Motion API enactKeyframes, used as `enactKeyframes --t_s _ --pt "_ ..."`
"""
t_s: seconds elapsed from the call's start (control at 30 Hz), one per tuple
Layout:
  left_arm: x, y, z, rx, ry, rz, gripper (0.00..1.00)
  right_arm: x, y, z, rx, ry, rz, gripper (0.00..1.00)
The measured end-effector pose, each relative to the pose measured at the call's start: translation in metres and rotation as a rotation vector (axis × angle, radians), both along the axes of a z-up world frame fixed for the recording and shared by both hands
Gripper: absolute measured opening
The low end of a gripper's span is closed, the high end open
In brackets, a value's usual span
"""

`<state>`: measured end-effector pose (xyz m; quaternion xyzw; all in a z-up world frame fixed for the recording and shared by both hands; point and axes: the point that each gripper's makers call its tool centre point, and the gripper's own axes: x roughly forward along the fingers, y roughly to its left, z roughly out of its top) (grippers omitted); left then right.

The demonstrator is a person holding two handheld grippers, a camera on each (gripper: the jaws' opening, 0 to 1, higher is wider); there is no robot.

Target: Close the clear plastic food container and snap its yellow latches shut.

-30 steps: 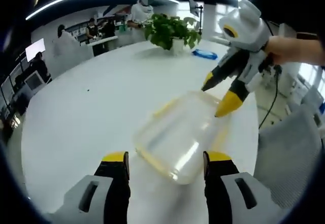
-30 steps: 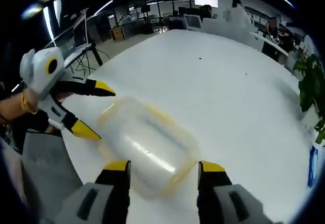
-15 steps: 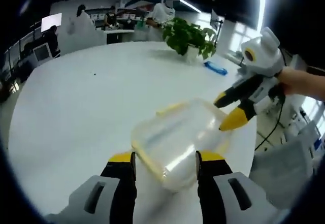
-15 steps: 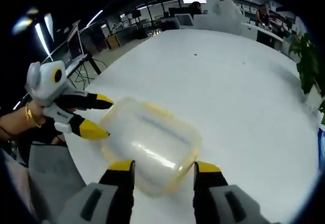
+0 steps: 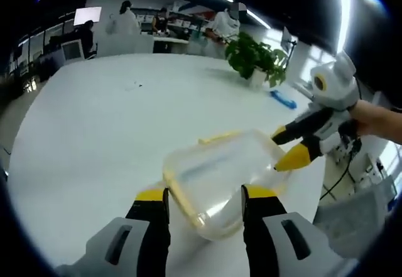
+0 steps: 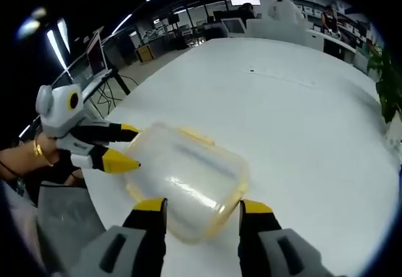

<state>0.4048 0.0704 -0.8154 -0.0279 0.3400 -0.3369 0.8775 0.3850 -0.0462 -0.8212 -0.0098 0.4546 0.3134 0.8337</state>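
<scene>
both jaw pairs nearer container

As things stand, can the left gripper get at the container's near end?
Probably yes. The left gripper is open with its jaws either side of the container's near end, nothing between them. The right gripper straddles the opposite end.

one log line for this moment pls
container: lid on, on white table | left gripper: open, straddling one end | right gripper: open at opposite end | latches: state unclear
</scene>
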Motion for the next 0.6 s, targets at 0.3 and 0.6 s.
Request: enactKeyframes --t_s 0.3,0.6 --pt "0.007 0.008 0.0 -0.001 -0.01 0.021 0.43 0.011 0.01 0.0 0.002 -0.005 -0.013 0.43" --pt "0.018 0.015 0.0 -0.003 -0.028 0.049 0.43 0.026 0.015 -0.001 0.013 -0.022 -0.024 0.44"
